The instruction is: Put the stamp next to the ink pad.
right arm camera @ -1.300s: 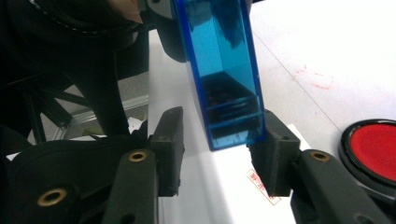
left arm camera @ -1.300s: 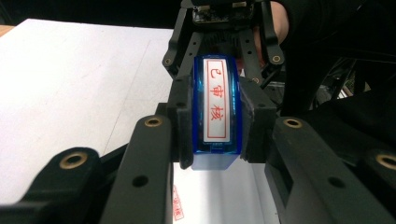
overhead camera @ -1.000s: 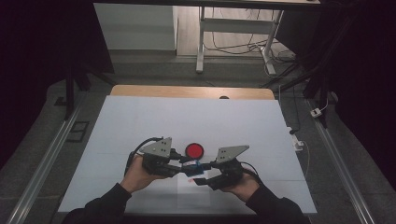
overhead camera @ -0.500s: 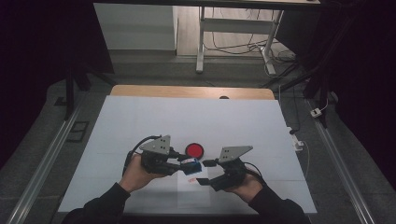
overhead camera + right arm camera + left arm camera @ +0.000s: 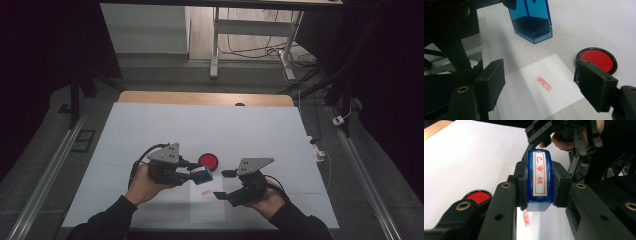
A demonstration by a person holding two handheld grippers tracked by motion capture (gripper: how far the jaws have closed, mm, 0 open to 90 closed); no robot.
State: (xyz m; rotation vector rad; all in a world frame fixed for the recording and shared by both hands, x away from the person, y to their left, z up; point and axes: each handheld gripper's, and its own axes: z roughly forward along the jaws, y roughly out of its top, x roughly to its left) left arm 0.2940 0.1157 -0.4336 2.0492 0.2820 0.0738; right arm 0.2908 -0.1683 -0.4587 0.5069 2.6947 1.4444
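Note:
My left gripper (image 5: pixel 199 175) is shut on a blue transparent stamp (image 5: pixel 203 174) and holds it just above the table. In the left gripper view the stamp (image 5: pixel 539 180) sits between the pads with its red-lettered label facing the camera. A round red ink pad (image 5: pixel 208 160) lies just beyond it. Below the stamp a white paper sheet (image 5: pixel 536 100) bears a small red stamped mark (image 5: pixel 544 83). My right gripper (image 5: pixel 223 183) is open to the right of the stamp; its jaws have just been opening, with nothing between them.
The white table top (image 5: pixel 150 130) has a wooden strip (image 5: pixel 200 97) along its far edge. Cables and a white plug (image 5: pixel 340 120) lie on the floor at the right. Metal rails run along both sides of the table.
The right gripper has drawn back from the blue stamp, toward the right and the near edge, and its jaws stand wider. The left gripper has kept still with the stamp.

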